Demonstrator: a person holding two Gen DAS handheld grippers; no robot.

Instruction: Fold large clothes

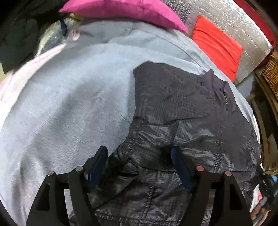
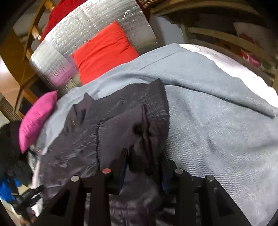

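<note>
A dark quilted jacket [image 1: 182, 111] lies on a pale blue-grey blanket [image 1: 69, 104]. My left gripper [image 1: 139, 156] is open, its fingers wide apart over the jacket's near edge, with fabric bunched between them. In the right wrist view the same jacket [image 2: 107, 125] lies on the blanket [image 2: 217, 121]. My right gripper [image 2: 144, 156] has its fingers close on either side of a raised fold of the jacket and grips it.
A magenta pillow [image 1: 125, 12] and a red cushion [image 1: 219, 47] lie at the far side against silver insulation sheet [image 2: 90, 27]. Wooden furniture and a wicker basket [image 1: 271, 76] stand to the right. The other gripper [image 2: 27, 198] shows at lower left.
</note>
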